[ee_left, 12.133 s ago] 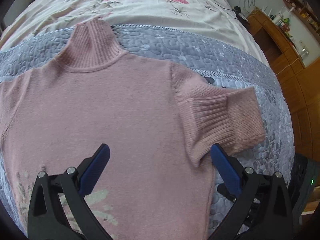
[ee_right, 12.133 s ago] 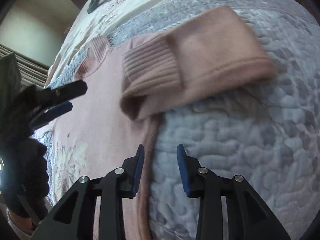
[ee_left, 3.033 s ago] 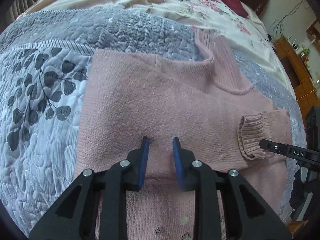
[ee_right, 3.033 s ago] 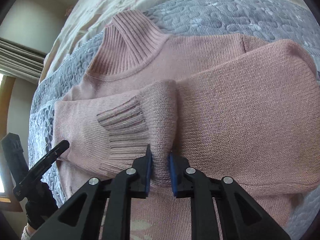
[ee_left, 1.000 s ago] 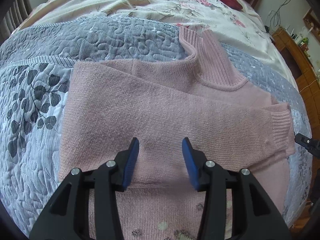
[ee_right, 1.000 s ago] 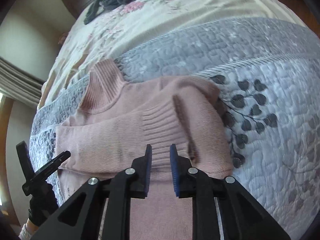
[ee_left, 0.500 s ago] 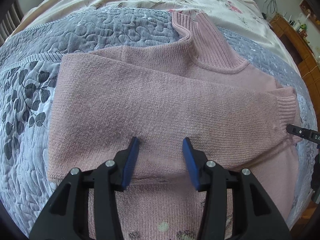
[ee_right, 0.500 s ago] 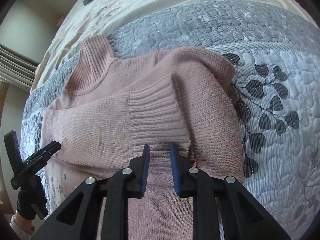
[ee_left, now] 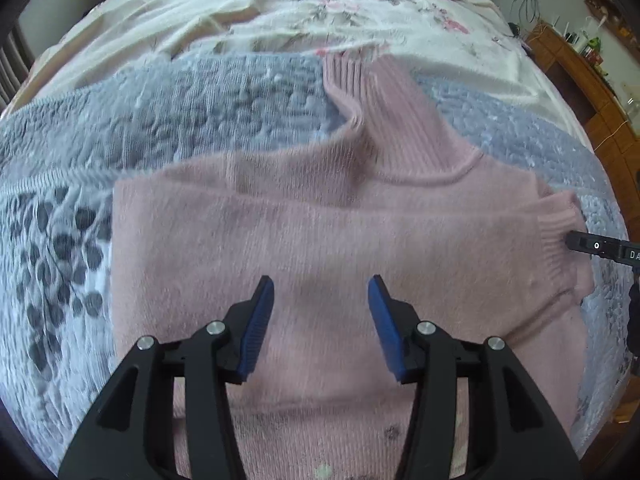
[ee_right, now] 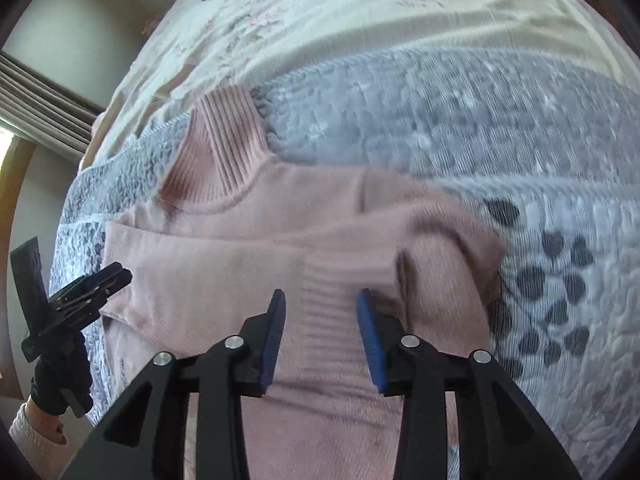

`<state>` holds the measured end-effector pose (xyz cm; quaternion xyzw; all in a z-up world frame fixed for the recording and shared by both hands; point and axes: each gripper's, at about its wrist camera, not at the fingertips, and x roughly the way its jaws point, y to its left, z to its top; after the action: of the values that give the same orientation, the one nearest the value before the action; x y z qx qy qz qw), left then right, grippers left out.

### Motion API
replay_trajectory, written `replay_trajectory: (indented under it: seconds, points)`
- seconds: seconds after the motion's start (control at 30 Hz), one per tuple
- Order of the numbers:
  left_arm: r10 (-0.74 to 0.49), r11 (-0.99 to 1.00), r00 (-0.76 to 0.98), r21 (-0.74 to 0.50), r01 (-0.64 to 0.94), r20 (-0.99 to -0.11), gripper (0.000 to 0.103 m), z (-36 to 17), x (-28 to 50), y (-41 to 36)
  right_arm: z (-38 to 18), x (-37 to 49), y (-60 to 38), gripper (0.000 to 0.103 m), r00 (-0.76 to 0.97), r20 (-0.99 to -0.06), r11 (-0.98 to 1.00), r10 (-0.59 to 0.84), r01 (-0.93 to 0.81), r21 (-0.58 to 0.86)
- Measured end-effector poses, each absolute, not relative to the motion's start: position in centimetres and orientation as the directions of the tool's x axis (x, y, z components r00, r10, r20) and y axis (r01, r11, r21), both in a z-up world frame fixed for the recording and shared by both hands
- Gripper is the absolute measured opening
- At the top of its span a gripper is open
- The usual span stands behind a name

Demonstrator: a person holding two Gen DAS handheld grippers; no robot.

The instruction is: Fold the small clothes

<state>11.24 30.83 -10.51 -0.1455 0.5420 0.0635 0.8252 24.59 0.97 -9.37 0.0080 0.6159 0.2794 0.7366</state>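
Fingers (ee_left: 262, 320) parted, empty, above sweater (ee_left: 320, 232)

So the count: one pink sweater (ee_left: 320, 240) with one ribbed turtleneck collar (ee_left: 392, 120), and two sleeves folded across the chest, one ribbed cuff (ee_left: 560, 248) at the right and another ribbed cuff (ee_right: 336, 308) near the other gripper. Two grippers total, left gripper (ee_left: 320, 312) and right gripper (ee_right: 320, 328), each with two blue pads. Bedding-wise it's one grey quilt (ee_left: 200, 112) plus one floral sheet (ee_left: 280, 12) at the far side.
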Motion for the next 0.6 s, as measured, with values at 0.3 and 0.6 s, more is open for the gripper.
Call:
replay_trajectory:
  seconds: [0.3, 0.6]
  points:
    - [-0.124, 0.942, 0.352, -0.222, -0.252, -0.928, 0.059, -11.7, 24.2, 33.5, -11.3, 34.8, 11.7, 0.045, 0.005, -0.867, 0.770, 0.498, -0.463, 0.439]
    - [-0.201, 0.923, 0.303, -0.284, -0.261, -0.932, 0.057, -15.1, 27.9, 34.5, -16.7, 38.7, 16.6, 0.046, -0.144, -0.837, 0.757, 0.528, -0.367, 0.540]
